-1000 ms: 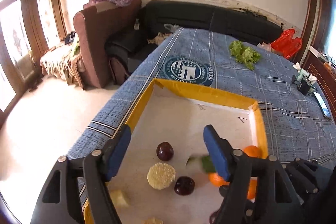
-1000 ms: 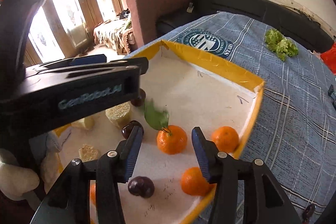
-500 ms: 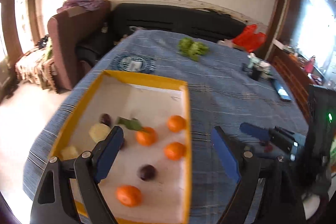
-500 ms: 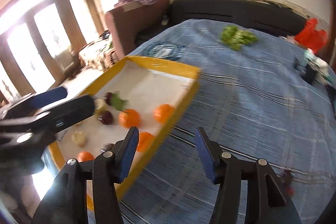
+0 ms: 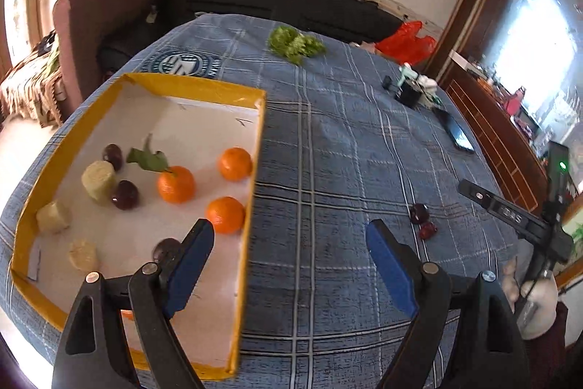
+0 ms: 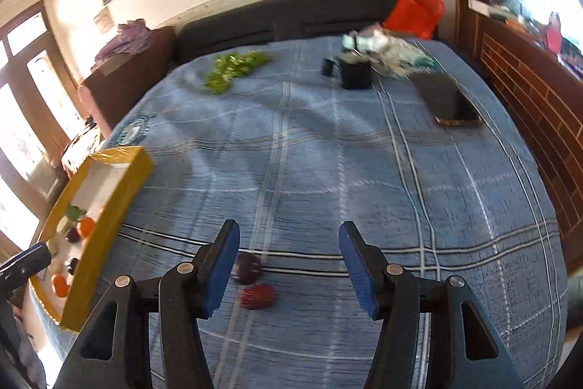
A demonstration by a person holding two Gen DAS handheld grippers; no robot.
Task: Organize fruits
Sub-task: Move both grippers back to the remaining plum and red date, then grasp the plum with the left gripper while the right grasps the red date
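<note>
Fruit lies in two places on the blue plaid cloth (image 5: 346,152). Most of it sits in the shallow tray (image 5: 196,84) with yellow walls and a white floor, at the left side of the cloth. Three oranges (image 5: 176,184) rest near its right wall, bright and round; the middle one carries a green leaf (image 5: 147,160) on its stem. Dark plums (image 5: 125,194) lie among them, glossy and nearly black, one just beside a pale, rough-faced round piece (image 5: 97,178). Two more such pale chunks sit nearer the tray's left wall. Another dark plum is partly hidden behind the left gripper's finger (image 5: 189,265).

Outside the tray, well apart from it, two small fruits lie on the cloth touching or nearly so: a dark purple one (image 6: 247,268) and a redder one (image 6: 257,296) in front of it. The right-wrist view is blurred, so their skin is hard to read.

The left gripper (image 5: 291,265) hangs over the tray's right wall with its blue pads spread wide and nothing between them. The right gripper (image 6: 289,270) hovers above the two loose fruits, also spread wide and empty; the fruits lie just inside its left finger.

Farther back on the cloth are a green leafy bunch (image 5: 294,42), a red bag (image 5: 406,42) and a phone (image 5: 457,133).
</note>
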